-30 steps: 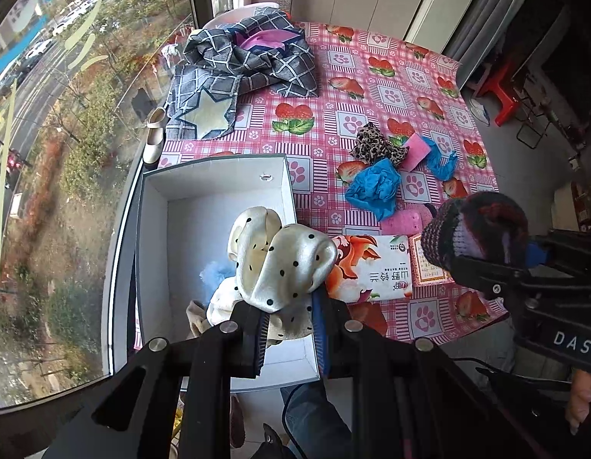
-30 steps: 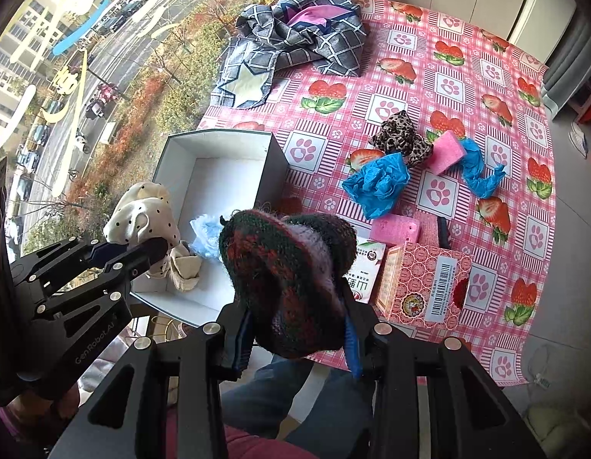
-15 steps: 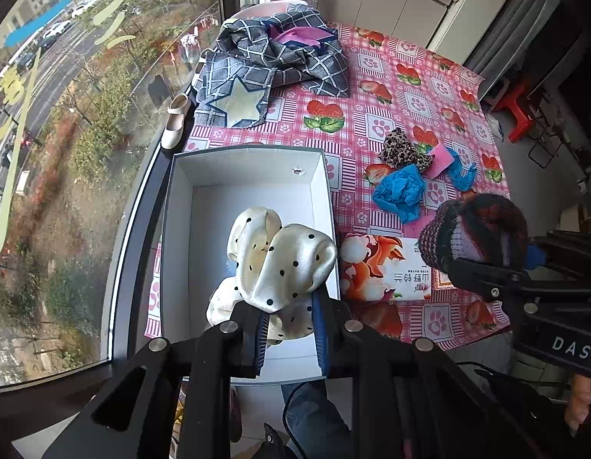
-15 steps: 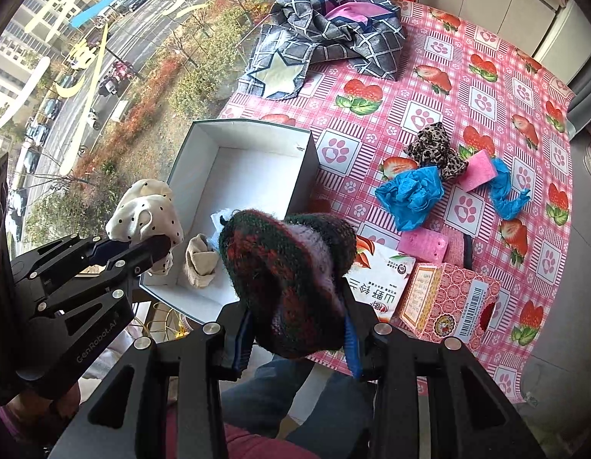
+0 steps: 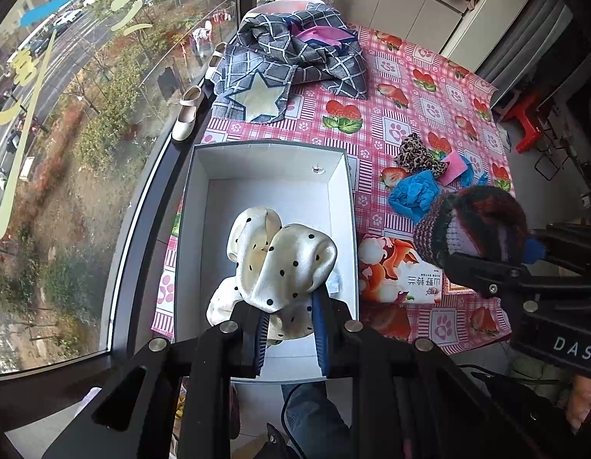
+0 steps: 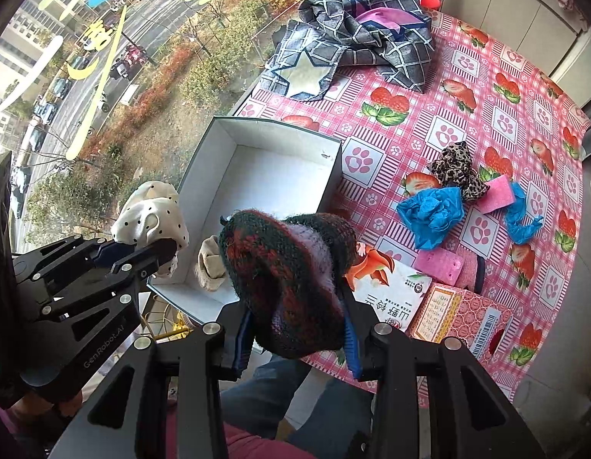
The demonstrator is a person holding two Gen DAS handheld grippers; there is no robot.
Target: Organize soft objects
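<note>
My left gripper (image 5: 289, 329) is shut on a cream polka-dot cloth (image 5: 284, 260), held above the near end of the white open box (image 5: 264, 149). In the right wrist view that same cloth (image 6: 152, 216) hangs at the box's left near corner. My right gripper (image 6: 295, 338) is shut on a dark red-and-green knitted hat (image 6: 287, 279), held over the box's near right corner (image 6: 257, 298). The hat (image 5: 471, 222) also shows at the right of the left wrist view. A beige sock (image 6: 211, 264) lies inside the box.
On the pink strawberry tablecloth (image 6: 410, 88) lie a blue crumpled cloth (image 6: 429, 210), a leopard-print scrunchie (image 6: 458, 168), pink sponges (image 6: 496, 193), a tissue pack (image 6: 394, 294), a pink carton (image 6: 459, 317) and a checked grey garment (image 6: 352, 38). A window runs along the left.
Both grippers have shifted sideways with their loads and rolled a little; the box now sits more centred under the left gripper. Neither grip has changed.
</note>
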